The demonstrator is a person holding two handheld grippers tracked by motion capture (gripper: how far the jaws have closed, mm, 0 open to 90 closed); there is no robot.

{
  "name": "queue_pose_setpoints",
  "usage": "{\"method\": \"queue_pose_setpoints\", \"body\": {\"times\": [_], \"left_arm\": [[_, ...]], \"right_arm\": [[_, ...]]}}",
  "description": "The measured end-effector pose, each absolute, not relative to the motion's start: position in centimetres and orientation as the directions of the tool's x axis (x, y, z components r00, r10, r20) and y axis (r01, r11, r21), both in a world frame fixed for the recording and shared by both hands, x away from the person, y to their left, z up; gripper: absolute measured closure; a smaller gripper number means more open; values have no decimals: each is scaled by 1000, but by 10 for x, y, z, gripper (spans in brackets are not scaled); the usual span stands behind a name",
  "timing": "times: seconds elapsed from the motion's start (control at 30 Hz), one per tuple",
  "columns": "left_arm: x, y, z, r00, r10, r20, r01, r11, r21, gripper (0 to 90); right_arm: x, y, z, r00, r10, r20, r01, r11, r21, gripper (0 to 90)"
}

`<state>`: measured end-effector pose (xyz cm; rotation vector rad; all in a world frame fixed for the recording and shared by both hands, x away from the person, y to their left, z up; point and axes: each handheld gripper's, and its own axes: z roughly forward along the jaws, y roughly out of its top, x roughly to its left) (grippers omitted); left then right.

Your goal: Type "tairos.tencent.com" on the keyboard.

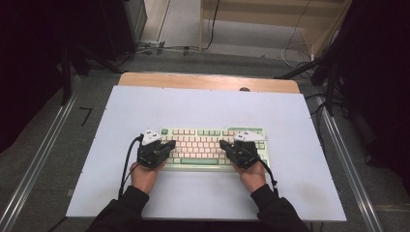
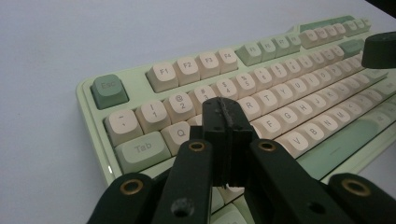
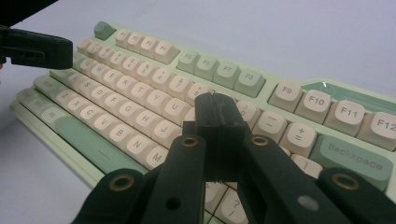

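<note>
Both grippers, left [image 1: 170, 145] and right [image 1: 223, 144], hover pinched closed, empty, over the keyboard [image 1: 212, 131] at frame centre
</note>
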<state>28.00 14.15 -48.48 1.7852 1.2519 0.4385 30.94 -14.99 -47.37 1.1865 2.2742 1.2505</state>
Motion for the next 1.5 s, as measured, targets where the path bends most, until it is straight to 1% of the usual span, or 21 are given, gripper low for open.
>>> {"method": "queue_pose_setpoints", "body": {"times": [0.2,0.77,1.5], "left_arm": [[280,141,-485,429,883,-190,569,-100,816,900],[280,141,-485,431,882,-189,569,-104,816,900],[280,141,-485,433,882,-188,568,-105,816,900]], "right_arm": [[313,-144,-474,-616,776,137,529,279,802,873],[326,-119,-485,-616,779,116,552,322,769,873],[328,-116,-489,-613,783,109,560,333,759,873]]}}
